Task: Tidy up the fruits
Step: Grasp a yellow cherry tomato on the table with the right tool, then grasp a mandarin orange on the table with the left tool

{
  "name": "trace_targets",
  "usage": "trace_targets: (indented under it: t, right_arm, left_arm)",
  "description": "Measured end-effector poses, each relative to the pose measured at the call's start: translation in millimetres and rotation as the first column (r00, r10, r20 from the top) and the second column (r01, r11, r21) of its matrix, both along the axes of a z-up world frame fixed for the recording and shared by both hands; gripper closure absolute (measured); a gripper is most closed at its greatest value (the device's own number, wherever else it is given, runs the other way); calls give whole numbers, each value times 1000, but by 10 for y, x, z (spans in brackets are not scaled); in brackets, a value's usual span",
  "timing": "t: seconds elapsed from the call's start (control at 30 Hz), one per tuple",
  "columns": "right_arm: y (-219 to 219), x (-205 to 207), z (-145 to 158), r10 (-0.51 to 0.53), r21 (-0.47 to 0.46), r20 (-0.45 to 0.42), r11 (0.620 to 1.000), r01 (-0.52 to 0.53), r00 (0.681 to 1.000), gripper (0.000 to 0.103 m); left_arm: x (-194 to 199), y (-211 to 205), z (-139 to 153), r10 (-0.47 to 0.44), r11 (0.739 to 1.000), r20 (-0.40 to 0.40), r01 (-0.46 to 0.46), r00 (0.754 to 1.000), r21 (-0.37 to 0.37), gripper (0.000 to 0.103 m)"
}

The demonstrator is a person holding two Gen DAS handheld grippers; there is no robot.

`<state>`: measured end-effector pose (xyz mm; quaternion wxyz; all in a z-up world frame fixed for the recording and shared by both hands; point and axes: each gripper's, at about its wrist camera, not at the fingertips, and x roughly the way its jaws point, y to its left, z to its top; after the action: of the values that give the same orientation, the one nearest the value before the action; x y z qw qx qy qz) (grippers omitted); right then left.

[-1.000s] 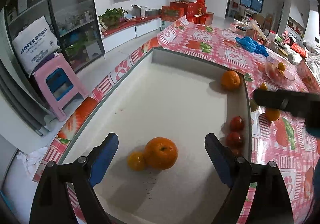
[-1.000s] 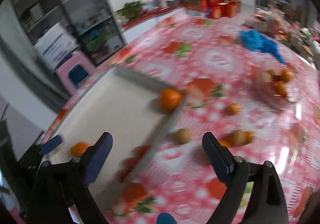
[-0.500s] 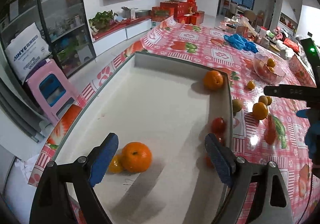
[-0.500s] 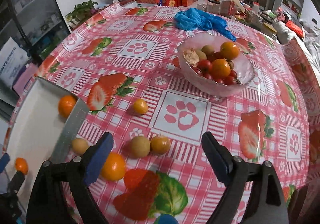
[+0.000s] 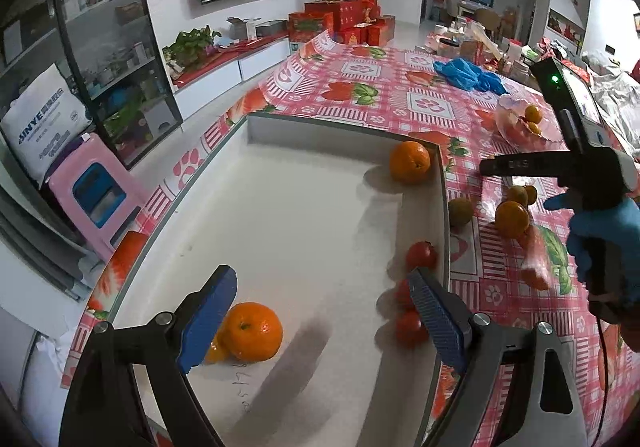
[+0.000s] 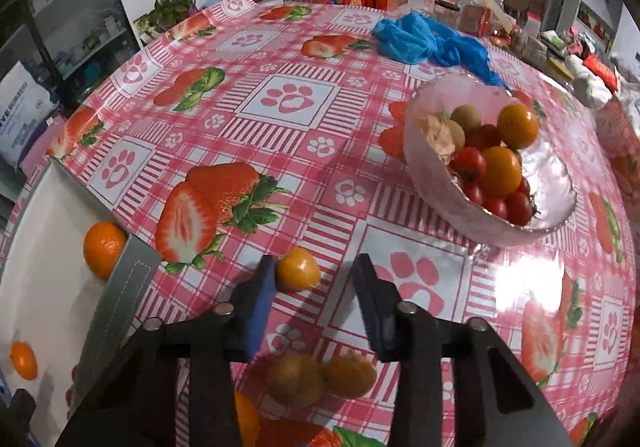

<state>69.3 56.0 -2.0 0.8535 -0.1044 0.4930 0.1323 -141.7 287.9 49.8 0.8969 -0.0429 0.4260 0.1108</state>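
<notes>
1. Left gripper (image 5: pixel 322 313): fingers spread wide, empty, over the white tray (image 5: pixel 304 207); large orange (image 5: pixel 251 331) beside the left finger.
2. Right gripper (image 6: pixel 316 295): fingers closing, nothing pinched; small orange fruit (image 6: pixel 298 269) just beside the left finger on the surface (image 6: pixel 280 127).
3. Glass bowl (image 6: pixel 552 215) of fruit at right.

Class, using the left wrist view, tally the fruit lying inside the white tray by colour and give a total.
Orange fruit: 3
Red tomatoes: 3
Total in the tray: 6
</notes>
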Motion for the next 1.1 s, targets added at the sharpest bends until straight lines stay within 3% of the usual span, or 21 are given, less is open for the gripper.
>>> trace_targets:
  t: [0.07, 0.33, 0.5, 0.83, 1.1]
  right_arm:
    - [4, -15, 6, 21, 10, 4, 1000, -21, 1000, 80]
    - [-391, -153, 277, -15, 153, 20, 988, 12, 1000, 80]
    - [-717, -376, 355, -27, 197, 8, 980, 25, 1000, 80]
    - [-1287, -830, 320, -77, 258, -18, 963, 79, 997, 80]
    - [-1582, -1011, 281, -115, 291, -34, 949, 120, 993, 80]
  left_arm:
    - [12, -15, 6, -3, 1000, -5, 3, 1000, 3, 14]
    - [71, -224, 118, -55, 998, -6, 55, 998, 17, 14]
    - [189, -593, 190, -155, 988, 1, 155, 988, 13, 14]
    - [665, -1356, 17, -303, 952, -51, 305, 952, 33, 14]
    - [984, -1533, -202, -301, 949, -103, 308, 948, 68, 15]
